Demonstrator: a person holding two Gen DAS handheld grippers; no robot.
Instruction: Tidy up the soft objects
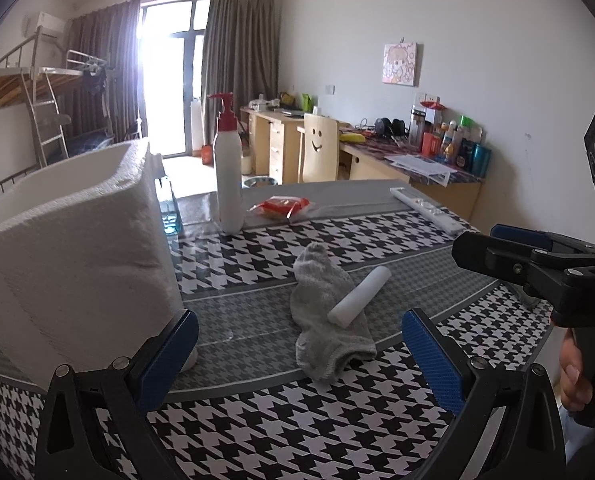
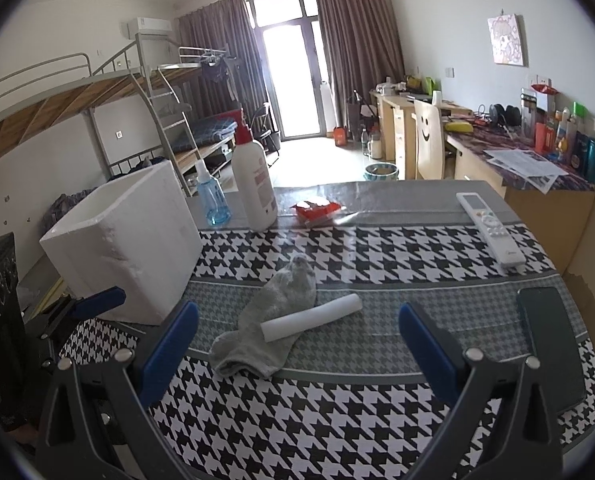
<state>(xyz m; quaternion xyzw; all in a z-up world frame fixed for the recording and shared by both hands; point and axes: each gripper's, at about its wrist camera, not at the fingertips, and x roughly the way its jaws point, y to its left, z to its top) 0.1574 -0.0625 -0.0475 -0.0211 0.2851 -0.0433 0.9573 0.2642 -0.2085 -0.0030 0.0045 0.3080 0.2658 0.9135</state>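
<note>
R gripper wide open above table; grey sock w/ white roll lying across it, foam box left.

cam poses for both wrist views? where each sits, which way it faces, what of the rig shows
Left wrist: on the left gripper, low over the table's near left; faces the foam box, with the grey sock and white roll ahead. Own blue pads open; right gripper and a hand at right edge.
Right wrist: on the right gripper, further right; faces the sock and roll. Own pads open; left gripper at left edge.
Shared: box, sock, roll, lotion bottle, remote, room behind.
</note>
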